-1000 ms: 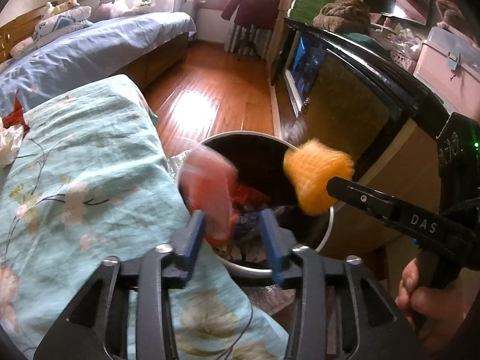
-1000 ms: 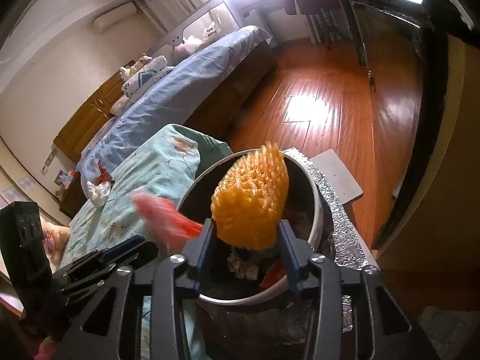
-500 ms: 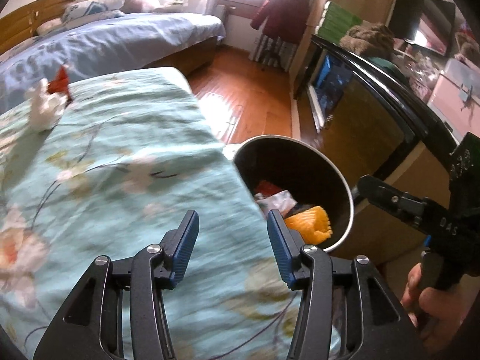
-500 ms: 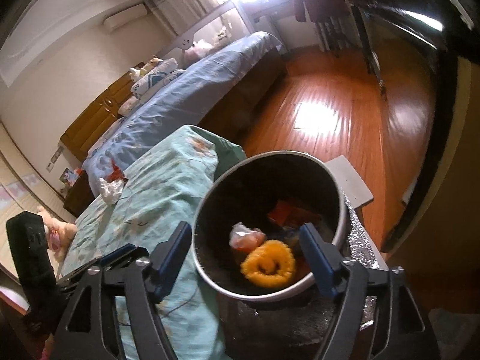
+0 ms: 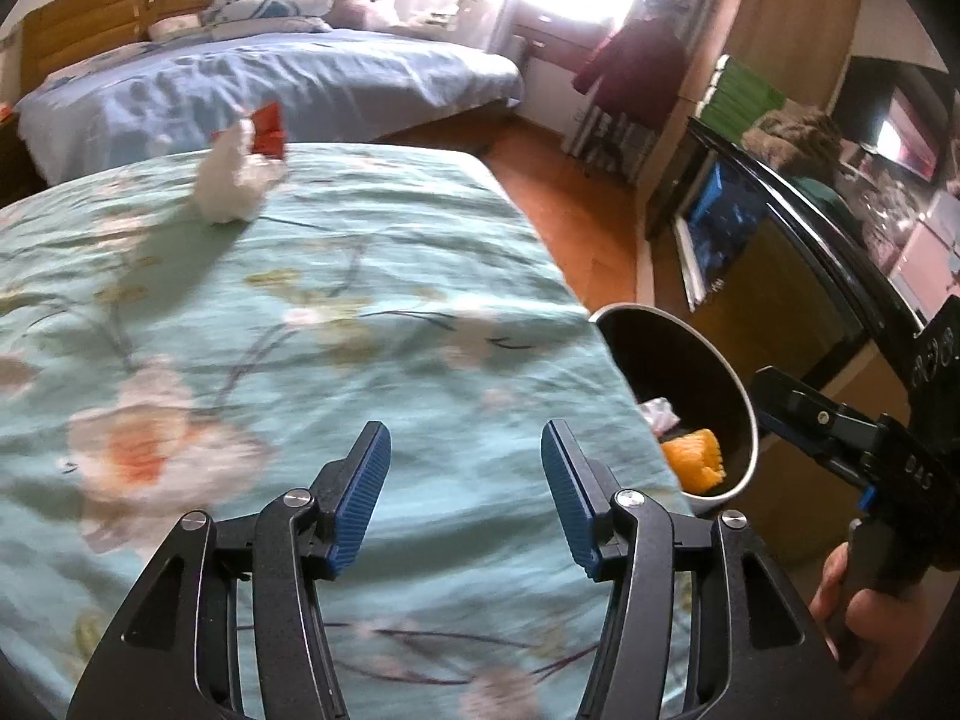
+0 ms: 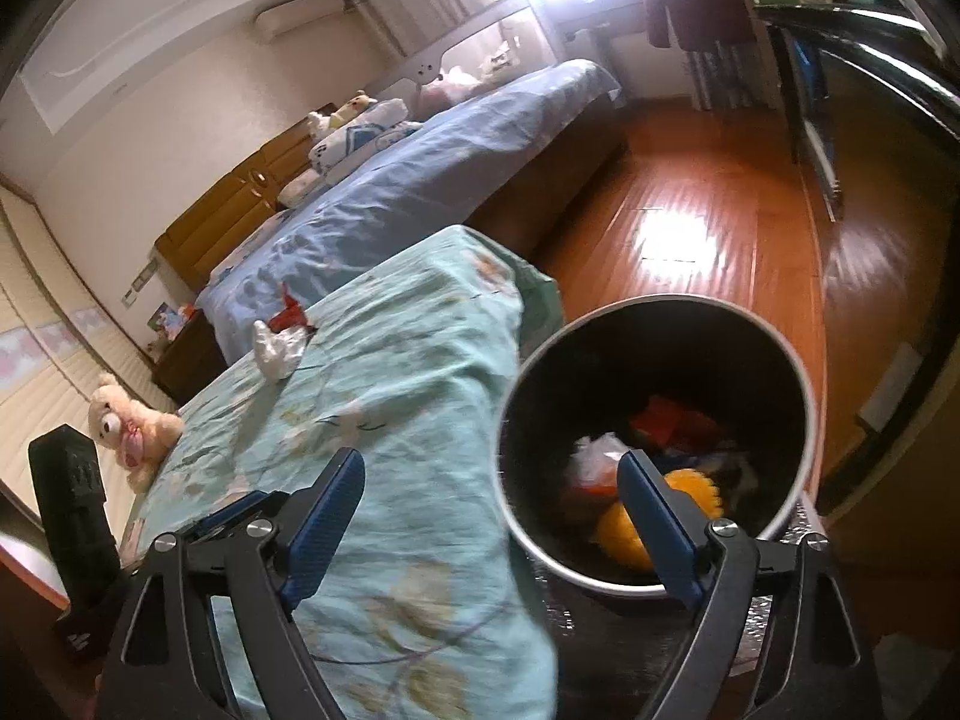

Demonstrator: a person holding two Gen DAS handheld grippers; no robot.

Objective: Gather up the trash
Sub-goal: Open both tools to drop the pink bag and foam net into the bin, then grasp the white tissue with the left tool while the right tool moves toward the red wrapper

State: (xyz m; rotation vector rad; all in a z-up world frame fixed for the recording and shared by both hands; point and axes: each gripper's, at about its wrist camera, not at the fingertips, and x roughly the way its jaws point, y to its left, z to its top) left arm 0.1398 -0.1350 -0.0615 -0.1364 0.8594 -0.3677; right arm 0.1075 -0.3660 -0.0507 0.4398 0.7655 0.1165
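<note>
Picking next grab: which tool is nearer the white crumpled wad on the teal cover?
Left. The left tool faces the white wad over the cover; the right tool sits by the bin.

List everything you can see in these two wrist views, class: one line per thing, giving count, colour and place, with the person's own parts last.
Floral bedspread: one, pale teal, covering the near bed.
White crumpled trash: one, white, on the bedspread's far part.
Red wrapper: one, red, just behind the white trash.
Trash bin: one, black inside with a pale rim, on the floor beside the bed.
Orange foam net: one, orange, inside the bin.
Other scraps: several, red and whitish, inside the bin.
Teddy bear: one, cream, at the bed's far side.
Far bed: one, blue cover, beyond the near bed.
Wooden floor: orange-brown.
Left gripper: blue pads, jaws open, empty, over the bedspread.
Right gripper: blue pads, jaws wide, empty, above the bin's edge.
Hand: one, holding the right gripper's handle.
</note>
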